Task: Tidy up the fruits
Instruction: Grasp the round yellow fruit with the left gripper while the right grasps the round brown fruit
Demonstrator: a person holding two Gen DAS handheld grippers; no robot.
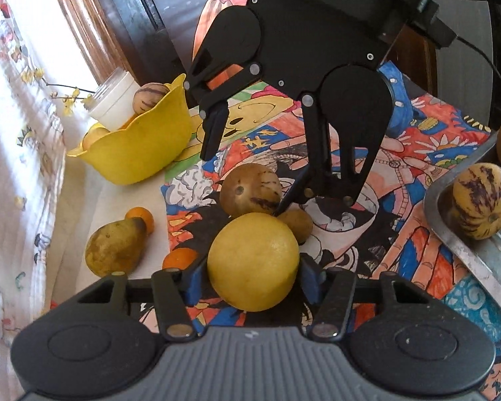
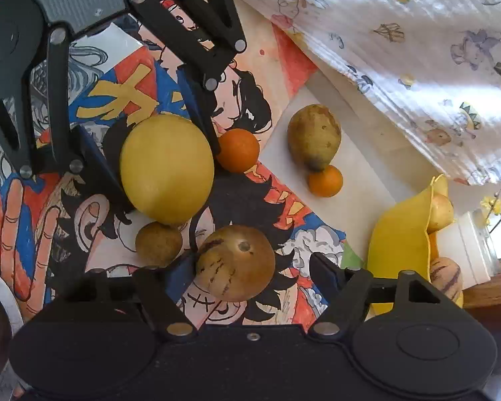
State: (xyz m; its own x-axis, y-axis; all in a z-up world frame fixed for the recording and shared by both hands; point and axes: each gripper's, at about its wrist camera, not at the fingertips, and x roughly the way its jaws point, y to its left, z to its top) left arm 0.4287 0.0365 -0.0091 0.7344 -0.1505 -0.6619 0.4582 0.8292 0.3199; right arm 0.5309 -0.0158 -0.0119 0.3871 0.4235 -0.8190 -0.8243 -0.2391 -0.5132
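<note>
Beside the yellow bowl (image 1: 143, 147), a lemon (image 1: 253, 262) is clamped by the left gripper (image 1: 250, 277).
A brown melon (image 2: 235, 262), nearer that bowl, is flanked by the spread right gripper (image 2: 250, 274).

The left tool (image 1: 252, 275) is clamped shut, while the right tool (image 2: 250, 275) faces it, spread wide.

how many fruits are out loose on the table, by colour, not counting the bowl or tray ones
Yellow: 1, the lemon, between the left gripper's fingers.
Orange: 2.
Tan-brown: 3.
Total: 6
</note>
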